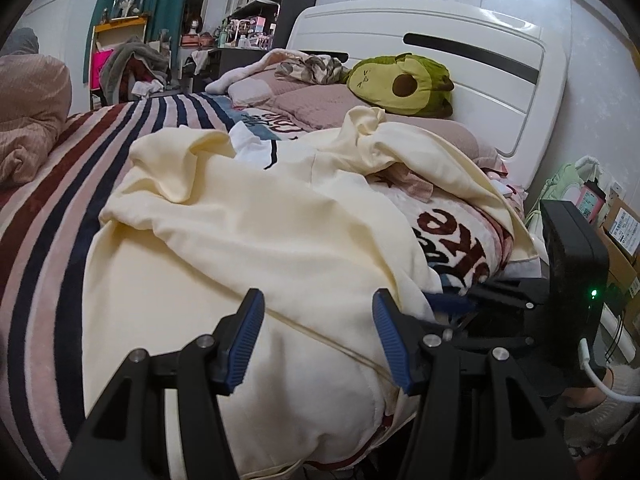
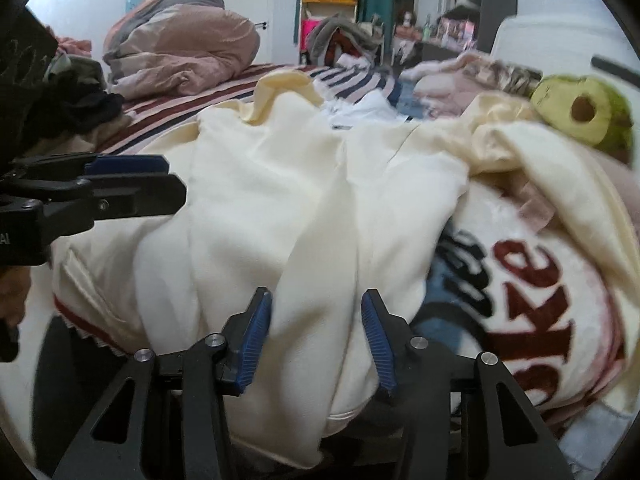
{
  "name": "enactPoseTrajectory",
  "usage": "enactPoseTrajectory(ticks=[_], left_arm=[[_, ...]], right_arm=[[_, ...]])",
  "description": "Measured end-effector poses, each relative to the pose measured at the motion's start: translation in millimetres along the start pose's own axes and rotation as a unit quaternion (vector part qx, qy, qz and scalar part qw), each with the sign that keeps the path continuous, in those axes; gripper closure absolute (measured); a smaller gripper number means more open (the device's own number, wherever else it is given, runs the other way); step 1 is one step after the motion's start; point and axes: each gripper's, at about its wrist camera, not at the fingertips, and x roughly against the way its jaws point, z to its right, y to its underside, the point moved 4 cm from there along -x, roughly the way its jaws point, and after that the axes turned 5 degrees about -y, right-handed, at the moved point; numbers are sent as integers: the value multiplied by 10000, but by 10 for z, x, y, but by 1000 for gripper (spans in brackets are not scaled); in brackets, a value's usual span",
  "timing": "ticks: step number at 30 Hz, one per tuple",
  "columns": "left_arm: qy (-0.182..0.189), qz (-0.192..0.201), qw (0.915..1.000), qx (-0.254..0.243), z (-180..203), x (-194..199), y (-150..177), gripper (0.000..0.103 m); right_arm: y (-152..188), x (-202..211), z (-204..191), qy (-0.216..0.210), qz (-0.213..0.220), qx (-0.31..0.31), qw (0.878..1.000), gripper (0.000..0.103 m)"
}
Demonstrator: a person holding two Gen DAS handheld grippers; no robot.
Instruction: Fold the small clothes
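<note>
The crumpled cream cotton garment (image 1: 248, 216) lies unfolded on the bed; the right gripper (image 2: 316, 344) probably pinches its ridge, and the left gripper (image 1: 318, 336) fingers stand apart.

Light: even, cool indoor light; bright sheen on the white headboard (image 1: 460, 52) and the wall behind it.
Shadows: soft, shallow, in the folds of the cream garment (image 1: 248, 232).
Distortion: strong fisheye bowing, black corners in both views.
Blur: right wrist view smeared toward its right edge, avocado plush (image 2: 584, 112) soft; left wrist view sharper.
</note>
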Motion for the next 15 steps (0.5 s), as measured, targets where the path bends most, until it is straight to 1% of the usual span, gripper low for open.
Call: enactPoseTrajectory(ticks=[1, 3, 6, 9, 11, 15], left_arm=[[-8, 9, 10000, -2, 2, 14, 2, 51], [-15, 28, 10000, 1, 4, 34, 0, 51], [-25, 47, 10000, 13, -3, 68, 2, 51], [-21, 63, 10000, 7, 9, 99, -4, 51], [17, 75, 10000, -3, 38, 104, -24, 51], [50, 69, 9999, -67, 106, 65, -83, 51]], right_arm=[[-5, -1, -4, 34, -9, 27, 10000, 96], [-23, 35, -22, 125, 67, 184, 9997, 102], [-80, 134, 16, 182, 277, 245, 9991, 103], [-217, 263, 182, 260, 512, 201, 9981, 103], [-312, 308, 307, 273, 592, 191, 9977, 103], [-532, 327, 553, 137, 654, 256, 9974, 103]])
